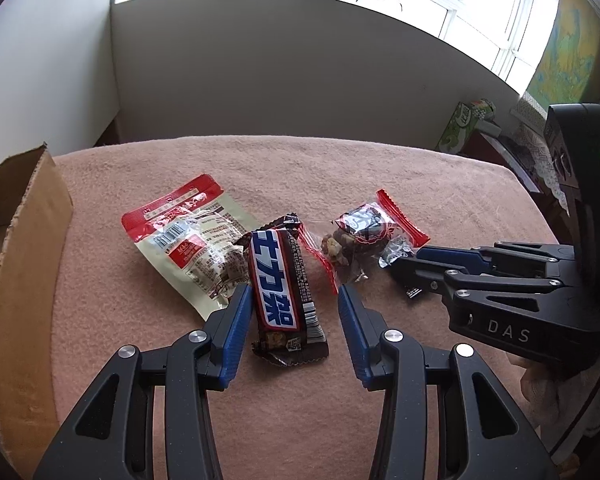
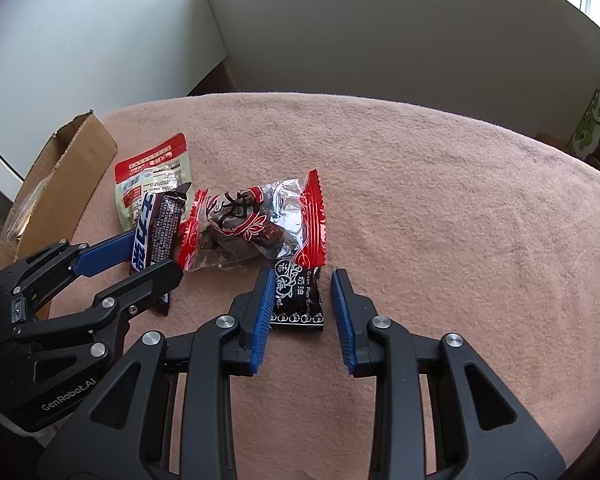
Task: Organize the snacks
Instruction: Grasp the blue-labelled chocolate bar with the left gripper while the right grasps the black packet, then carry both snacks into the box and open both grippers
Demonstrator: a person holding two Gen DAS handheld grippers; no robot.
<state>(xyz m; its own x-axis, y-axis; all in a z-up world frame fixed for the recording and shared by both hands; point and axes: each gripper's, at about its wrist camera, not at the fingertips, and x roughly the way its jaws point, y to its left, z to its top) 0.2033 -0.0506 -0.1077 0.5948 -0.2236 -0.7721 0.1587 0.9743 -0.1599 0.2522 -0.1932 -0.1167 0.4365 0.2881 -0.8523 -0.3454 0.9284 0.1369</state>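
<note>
A brown chocolate bar (image 1: 284, 284) with a blue and white label lies on the pink cloth between the fingers of my open left gripper (image 1: 296, 300); it also shows in the right wrist view (image 2: 158, 232). A cream and red pouch (image 1: 192, 240) lies to its left. A clear red-edged bag of dark fruit (image 1: 360, 240) lies to its right (image 2: 256, 224). A small black cream plum candy (image 2: 298, 300) lies between the fingers of my open right gripper (image 2: 300, 284), against the left pad. In the left wrist view the right gripper (image 1: 404, 268) covers the candy.
An open cardboard box (image 1: 24, 264) stands at the left edge of the pink cloth-covered table (image 2: 440, 220); it also shows in the right wrist view (image 2: 64, 176). A green carton (image 1: 464, 124) and clutter sit beyond the table at right. A white wall runs behind.
</note>
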